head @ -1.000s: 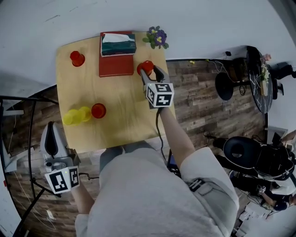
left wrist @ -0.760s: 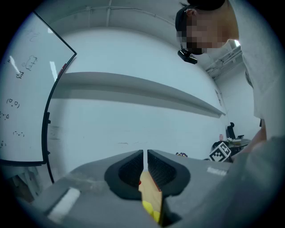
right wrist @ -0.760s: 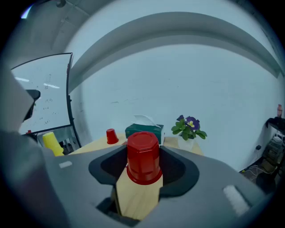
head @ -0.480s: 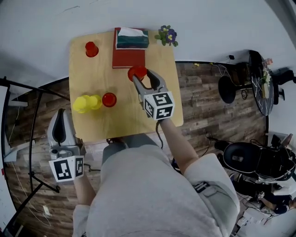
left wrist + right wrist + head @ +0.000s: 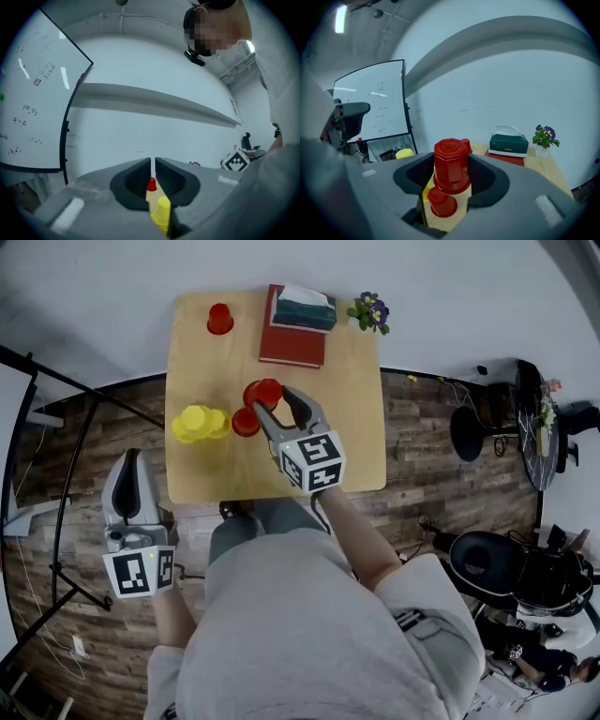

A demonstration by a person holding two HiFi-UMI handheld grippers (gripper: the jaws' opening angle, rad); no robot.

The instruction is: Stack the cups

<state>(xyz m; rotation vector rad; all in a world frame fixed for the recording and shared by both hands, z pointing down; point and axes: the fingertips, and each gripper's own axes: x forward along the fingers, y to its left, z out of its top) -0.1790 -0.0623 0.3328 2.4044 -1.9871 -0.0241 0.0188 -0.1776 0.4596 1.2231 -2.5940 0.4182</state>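
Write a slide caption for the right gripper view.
Right gripper holding an inverted red cup close to a second red cup on the table, tissue box and flowers behind.

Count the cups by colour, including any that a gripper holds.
Red cups: 3 (lone cup near the table's far edge; held cup in the right gripper's jaws; third cup on the table just below it)
Yellow cups: 2 (left one and right one, side by side)
Total: 5
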